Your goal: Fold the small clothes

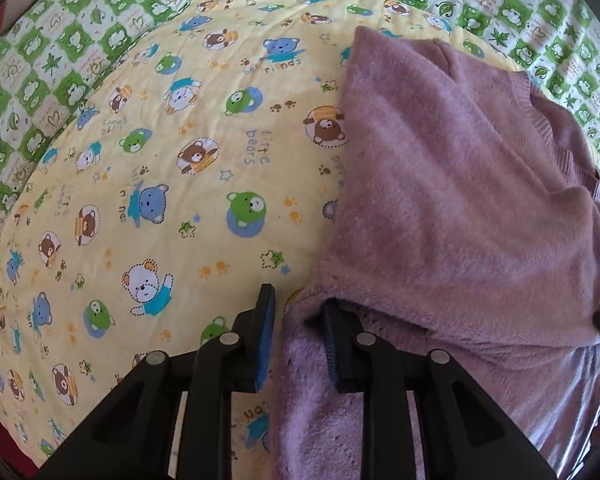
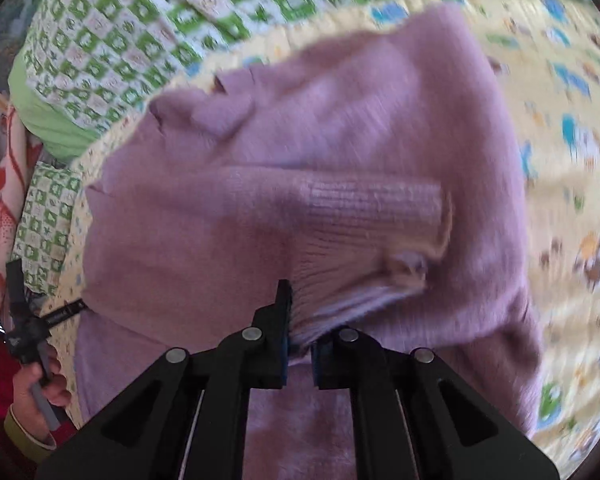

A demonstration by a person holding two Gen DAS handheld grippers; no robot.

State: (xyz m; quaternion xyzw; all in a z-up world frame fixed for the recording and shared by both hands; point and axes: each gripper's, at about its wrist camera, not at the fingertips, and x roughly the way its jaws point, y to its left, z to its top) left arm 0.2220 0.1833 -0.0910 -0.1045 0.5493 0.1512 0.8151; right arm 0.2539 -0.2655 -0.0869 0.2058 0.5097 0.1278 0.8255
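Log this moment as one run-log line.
phase: folding | left claw: open, one finger under purple sweater edge | right claw: shut on ribbed cuff | surface: bear-print sheet

Purple sweater (image 1: 440, 184) on yellow bear-print sheet (image 1: 204, 128) (green checked bedding (image 1: 52, 52) beneath)

Fuzzy, ribbed-knit mauve sweater (image 1: 440, 200) lies on a smooth, matt printed cotton sheet (image 1: 160, 160).
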